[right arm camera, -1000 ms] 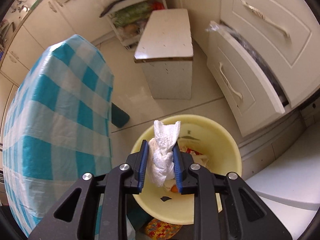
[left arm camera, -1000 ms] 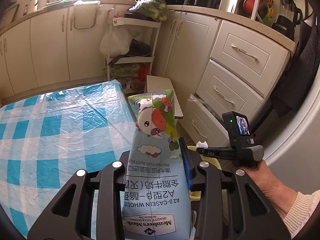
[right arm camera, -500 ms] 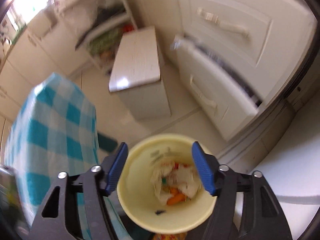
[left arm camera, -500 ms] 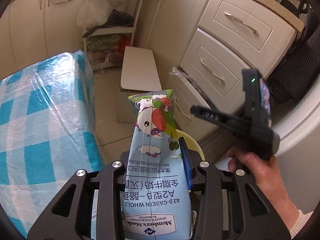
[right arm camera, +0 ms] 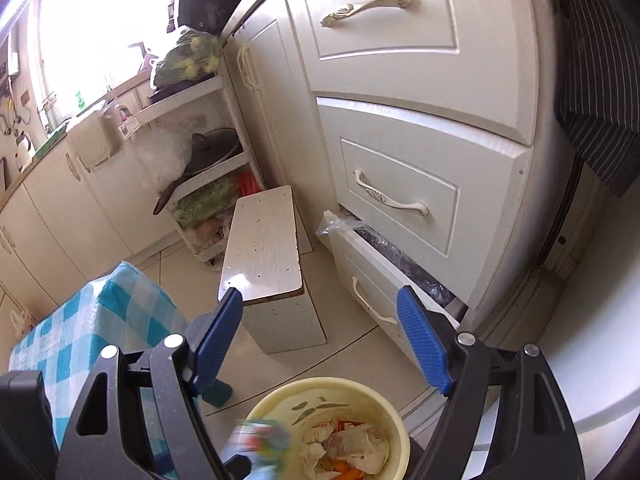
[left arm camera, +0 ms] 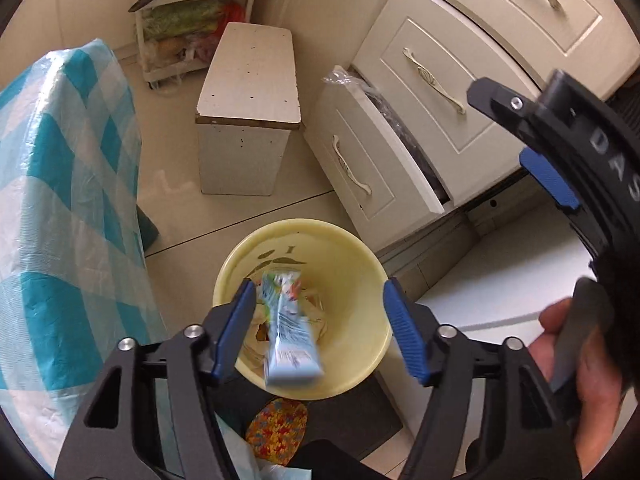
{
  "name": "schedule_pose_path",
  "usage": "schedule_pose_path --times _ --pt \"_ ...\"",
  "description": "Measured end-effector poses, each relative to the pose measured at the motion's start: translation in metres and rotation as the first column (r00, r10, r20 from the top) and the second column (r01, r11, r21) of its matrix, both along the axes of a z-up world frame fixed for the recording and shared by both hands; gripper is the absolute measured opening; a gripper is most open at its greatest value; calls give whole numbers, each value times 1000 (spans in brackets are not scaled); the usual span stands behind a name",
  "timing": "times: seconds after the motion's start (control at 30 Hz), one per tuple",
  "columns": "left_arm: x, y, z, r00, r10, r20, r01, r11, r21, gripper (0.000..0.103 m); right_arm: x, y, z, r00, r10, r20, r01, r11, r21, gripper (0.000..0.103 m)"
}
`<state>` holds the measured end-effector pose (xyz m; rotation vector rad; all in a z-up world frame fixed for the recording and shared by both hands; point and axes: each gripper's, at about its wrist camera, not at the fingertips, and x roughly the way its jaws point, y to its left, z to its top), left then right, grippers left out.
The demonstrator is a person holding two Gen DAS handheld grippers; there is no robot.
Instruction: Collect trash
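The milk carton (left arm camera: 290, 332) is between the fingers of the left gripper (left arm camera: 320, 332), but no pad presses on it: the fingers are opening, and the carton hangs free and blurred just above the mouth of the yellow trash bin (left arm camera: 362, 264). Its long axis runs away from the gripper and downward, with the light blue bottom end nearest the camera and the coloured top pointing into the bin, closer to the left blue pad than to the right one. It looks like a slim pale blue pack with small print. The right gripper (right arm camera: 320, 336) is spread wide with nothing between its fingers; it stands beside and higher, so the left hand is clearly the nearer one. The bin stands on the floor between the corner of the checked-cloth bench (left arm camera: 68, 184) and the open bottom drawer (left arm camera: 372, 160), and it already holds crumpled tissue (right arm camera: 352, 446) and orange scraps. I judge the carton will fall inside.
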<state>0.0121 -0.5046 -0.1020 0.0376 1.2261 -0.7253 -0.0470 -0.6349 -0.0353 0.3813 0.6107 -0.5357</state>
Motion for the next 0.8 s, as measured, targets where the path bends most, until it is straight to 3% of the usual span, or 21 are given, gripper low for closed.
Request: schedule_pose_path --times 0.07,0.2,0.37,0.53,0.8 --pt "2 5 3 1000 22 2 -22 1000 -18 67 -2 2 3 1000 6 -2 -6 1000 -15 76" --pt "-9 26 24 993 63 102 -58 997 -45 74 -3 2 2 1000 -3 -11 3 1000 -21 78" --pt "-32 70 62 952 159 263 -140 986 -91 94 -6 7 8 999 -23 -28 21 998 -53 85" --pt "-49 119 89 905 239 351 -214 971 -110 96 -11 28 23 999 -1 -44 -3 995 -101 89" --pt "-76 194 138 845 244 475 -213 970 -119 96 -43 82 66 997 69 38 -61 983 -175 95"
